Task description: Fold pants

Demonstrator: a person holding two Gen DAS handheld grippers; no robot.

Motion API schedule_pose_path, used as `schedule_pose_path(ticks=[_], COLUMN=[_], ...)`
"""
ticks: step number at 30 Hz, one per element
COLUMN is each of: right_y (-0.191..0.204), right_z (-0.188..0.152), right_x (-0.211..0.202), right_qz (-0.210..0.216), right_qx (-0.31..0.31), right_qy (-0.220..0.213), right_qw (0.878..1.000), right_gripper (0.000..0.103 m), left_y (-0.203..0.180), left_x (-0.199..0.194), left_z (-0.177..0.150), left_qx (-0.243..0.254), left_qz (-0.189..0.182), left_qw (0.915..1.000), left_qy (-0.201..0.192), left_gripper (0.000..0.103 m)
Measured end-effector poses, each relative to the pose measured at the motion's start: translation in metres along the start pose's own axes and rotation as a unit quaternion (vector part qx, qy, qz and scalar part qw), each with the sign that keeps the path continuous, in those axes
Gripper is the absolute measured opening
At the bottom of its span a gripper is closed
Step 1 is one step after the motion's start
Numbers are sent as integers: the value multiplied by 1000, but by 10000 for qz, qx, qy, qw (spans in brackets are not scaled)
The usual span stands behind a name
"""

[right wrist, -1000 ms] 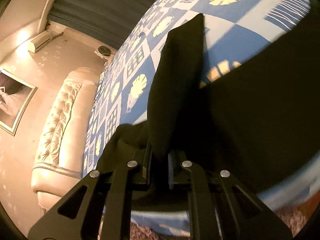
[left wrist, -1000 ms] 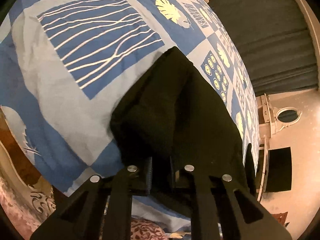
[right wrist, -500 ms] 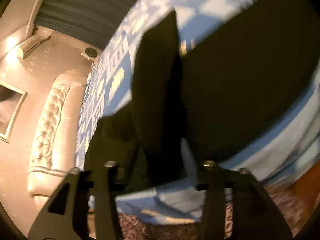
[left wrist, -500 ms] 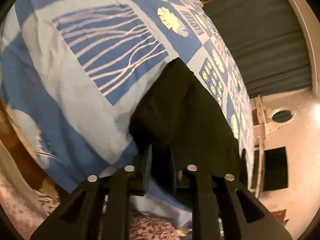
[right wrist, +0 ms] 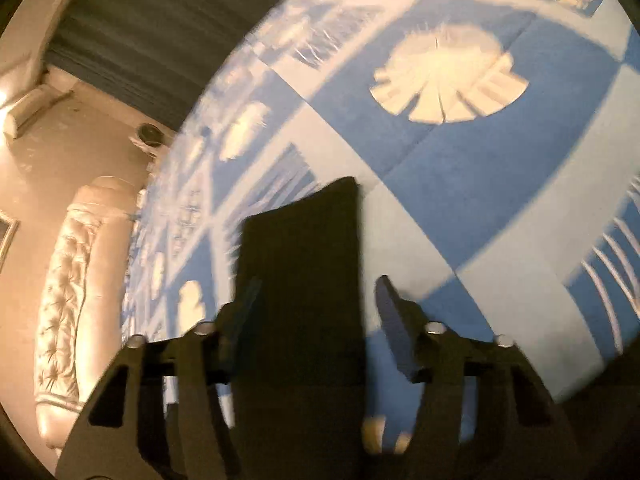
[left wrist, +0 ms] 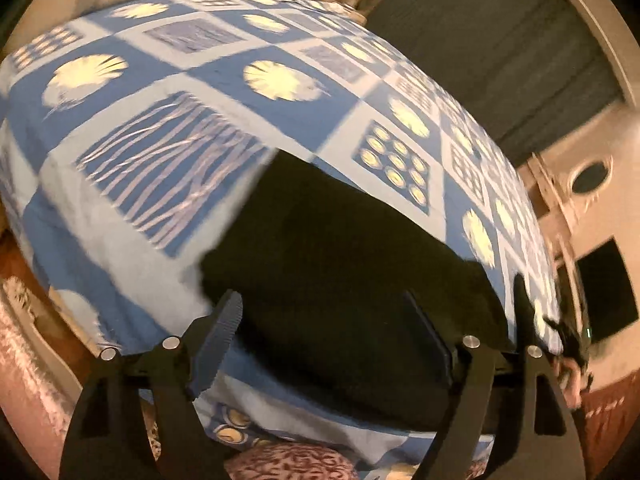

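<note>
Currently, little else is seen around the black pants (left wrist: pixel 352 264), which lie flat on the bedspread (left wrist: pixel 168 80) near the bed's near edge. In the left wrist view a patterned rug (left wrist: pixel 292 464) is glimpsed at the near left below the bed, and a hand (left wrist: pixel 570 364) holding a dark object is partly seen at the far right edge. The left gripper (left wrist: pixel 326 344) is spread wide, its fingers set apart over the near part of the pants with nothing held between them. In the right wrist view a narrow folded end of the pants (right wrist: pixel 304 280) runs away from the camera between the fingers of the right gripper (right wrist: pixel 316 312), which is likewise wide apart and grips nothing; whether the fingers touch the cloth cannot be told through the blur. The bedspread is blue and white, printed with pale shells, wavy stripes and dots. A tufted cream headboard (right wrist: pixel 72 288) is seen at the left, a dark curtain (right wrist: pixel 160 12) hangs behind the bed, and a round mirror (left wrist: pixel 590 170) is mounted on the wall at right.
</note>
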State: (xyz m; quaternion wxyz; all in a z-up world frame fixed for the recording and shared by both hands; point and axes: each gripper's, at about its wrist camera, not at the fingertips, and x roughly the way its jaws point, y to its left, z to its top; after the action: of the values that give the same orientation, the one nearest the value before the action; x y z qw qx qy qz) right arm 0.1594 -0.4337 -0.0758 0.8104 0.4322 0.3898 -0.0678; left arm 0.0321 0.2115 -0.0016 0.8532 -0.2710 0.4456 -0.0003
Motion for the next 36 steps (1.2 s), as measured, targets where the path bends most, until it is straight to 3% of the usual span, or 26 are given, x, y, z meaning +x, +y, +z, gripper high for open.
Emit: schedule_pose_path(ticks=[2, 4, 5, 8, 11, 14, 18, 23, 27, 36], right_y=[-10, -7, -5, -9, -8, -18, -57, -126, -173, -230], right_z=[4, 7, 8, 6, 9, 11, 8, -7, -33, -65], right_x=[19, 25, 26, 17, -18, -79, -168, -235, -239, -230], right_qz=[79, 23, -6, 466, 792, 976, 866, 342, -126, -140], right_qx=[279, 190, 87, 132, 31, -192, -273, -94, 77, 796], right_qy=[191, 145, 174, 303, 45, -375, -956, -1240, -981, -874], right_qw=[9994, 9997, 9998, 9984, 9968, 9943, 9913, 9916, 9951, 9929], right_gripper=[52, 44, 3, 6, 6, 6, 6, 6, 6, 6], left_y=[-13, -23, -29, -44, -62, -86, -111, -141, -163, -185], left_x=[11, 24, 29, 44, 47, 46, 50, 59, 67, 81], left_z=[-4, -9, -12, -23, -35, -47, -66, -87, -105, -125], left_qx=[151, 197, 178, 109, 206, 563, 807, 999, 1144, 1435], left_qz=[-17, -104, -147, -294, -430, -475, -617, -801, -957, -964], left_qw=[9998, 9991, 9987, 9967, 9957, 9940, 9900, 9845, 9792, 9744], left_qy=[139, 360, 448, 748, 795, 811, 981, 1200, 1374, 1437], left_gripper=[80, 80, 80, 80, 80, 80, 80, 80, 80, 80])
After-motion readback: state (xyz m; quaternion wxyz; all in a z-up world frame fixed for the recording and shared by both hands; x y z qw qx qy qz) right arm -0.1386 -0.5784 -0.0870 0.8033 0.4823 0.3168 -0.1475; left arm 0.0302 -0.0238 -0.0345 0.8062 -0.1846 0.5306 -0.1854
